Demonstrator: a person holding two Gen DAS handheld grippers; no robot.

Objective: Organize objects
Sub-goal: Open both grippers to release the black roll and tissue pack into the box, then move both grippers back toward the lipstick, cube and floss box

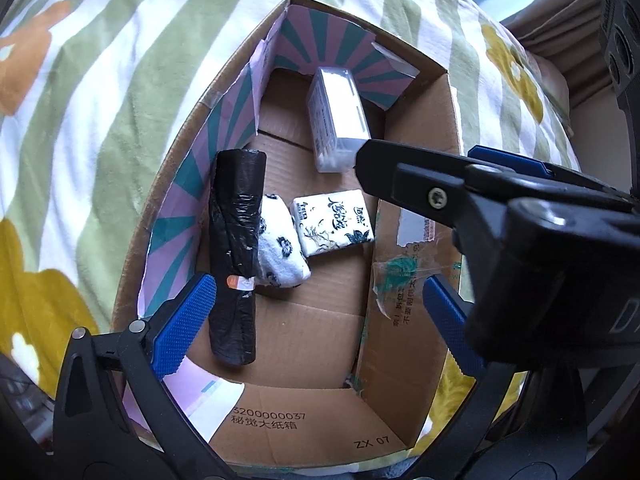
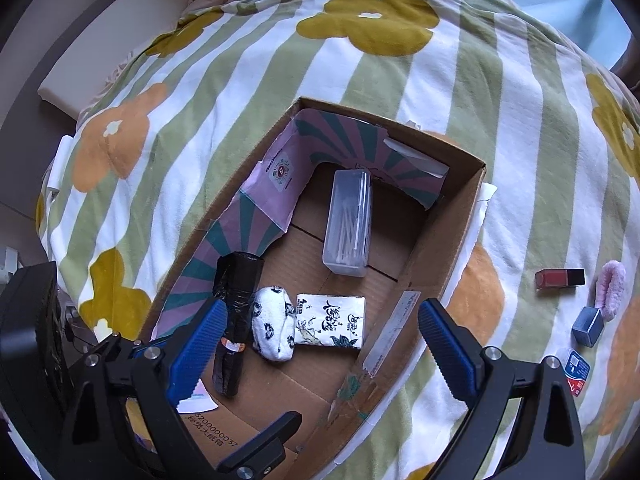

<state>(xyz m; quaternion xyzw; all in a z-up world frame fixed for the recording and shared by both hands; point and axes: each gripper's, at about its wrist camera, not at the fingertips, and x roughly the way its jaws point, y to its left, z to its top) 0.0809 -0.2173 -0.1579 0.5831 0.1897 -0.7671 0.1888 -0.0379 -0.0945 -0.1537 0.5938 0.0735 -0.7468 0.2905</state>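
An open cardboard box (image 1: 416,128) (image 2: 448,216) lies on the bed. Inside it are a black roll of bags (image 1: 234,248) (image 2: 234,316), a rolled white sock with black print (image 1: 280,252) (image 2: 272,328), a tissue pack (image 1: 334,222) (image 2: 330,320) and a clear box of cotton swabs (image 1: 336,116) (image 2: 348,220). My left gripper (image 1: 316,320) is open and empty above the box's near end. My right gripper (image 2: 320,344) is open and empty above the box; its fingers (image 1: 400,176) reach in from the right in the left wrist view.
A striped flower blanket (image 2: 280,80) covers the bed. To the right of the box lie a red bottle (image 2: 560,280), a pink fluffy item (image 2: 610,292), a small blue box (image 2: 588,326) and a blue and red packet (image 2: 578,372).
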